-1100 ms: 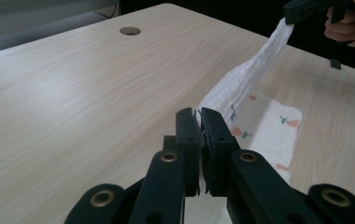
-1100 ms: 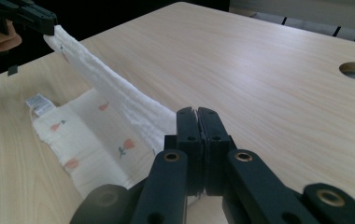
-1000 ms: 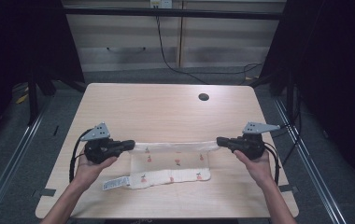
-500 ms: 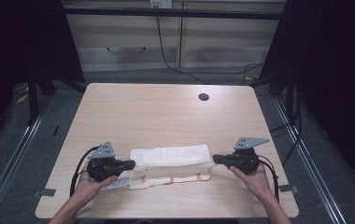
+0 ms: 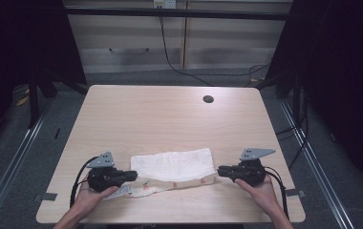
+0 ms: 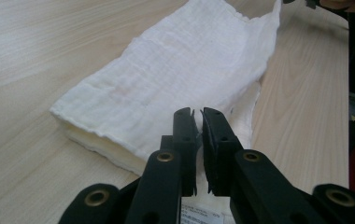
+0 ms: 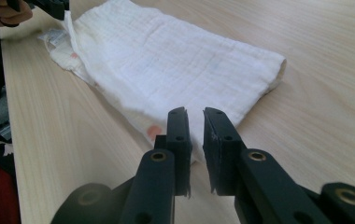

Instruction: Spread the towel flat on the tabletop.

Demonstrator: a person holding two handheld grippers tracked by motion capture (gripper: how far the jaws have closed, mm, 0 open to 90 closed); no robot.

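While the cloth [image 5: 175, 164] lies folded near the table's [image 5: 160, 114] front edge — at about six o'clock from its centre — a gripper sits at each end of it. The left gripper [image 5: 133, 175], at nine o'clock from the cloth, has just been opening its jaws; in its own view [image 6: 198, 116] a narrow gap shows, with a thin cloth edge in it. The right gripper [image 5: 220, 170], at three o'clock, has likewise been opening — its jaws [image 7: 195, 116] stand slightly apart, the cloth's corner just beyond them, nothing gripped.
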